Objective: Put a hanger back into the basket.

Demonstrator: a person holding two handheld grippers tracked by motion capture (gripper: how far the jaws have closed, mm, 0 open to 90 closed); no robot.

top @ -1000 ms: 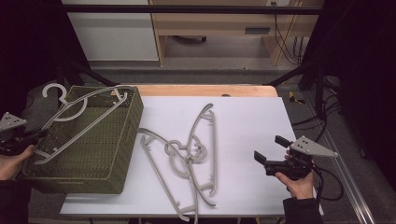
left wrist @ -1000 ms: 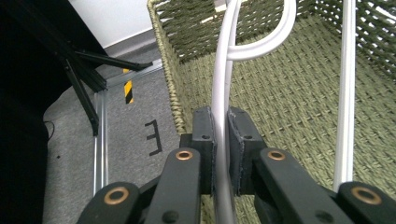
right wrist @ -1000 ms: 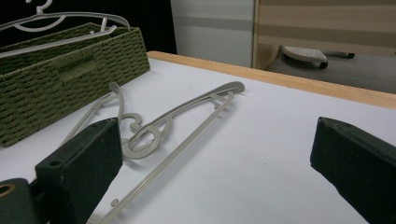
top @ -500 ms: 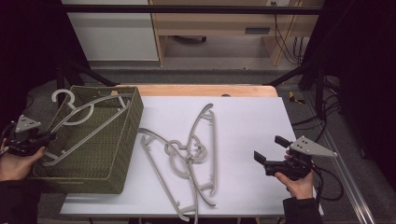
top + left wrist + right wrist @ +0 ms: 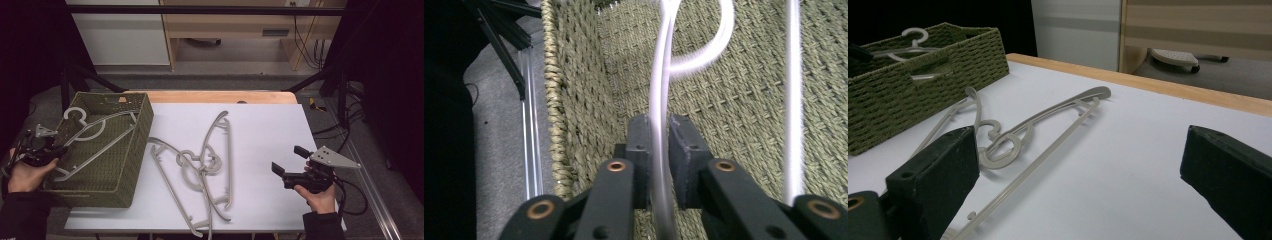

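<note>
L gripper point(image 5: 42, 150): jaws just eased apart a little, pale grey plastic hanger point(image 5: 95, 137) between them, lying slanted in green woven basket point(image 5: 135, 150) at worktop's left end. R gripper point(image 5: 292, 162): jaws wide open, empty, over white worktop point(image 5: 265, 125). Two more grey hangers point(image 5: 200, 170) overlap mid-worktop.

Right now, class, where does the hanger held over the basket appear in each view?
High view: the hanger lies at left, slanting across the basket.
Left gripper view: centre, its bar between the pads of the left hand-held gripper.
Right gripper view: top left, its hook above the basket.
Shared landmark: the green woven basket.
</note>
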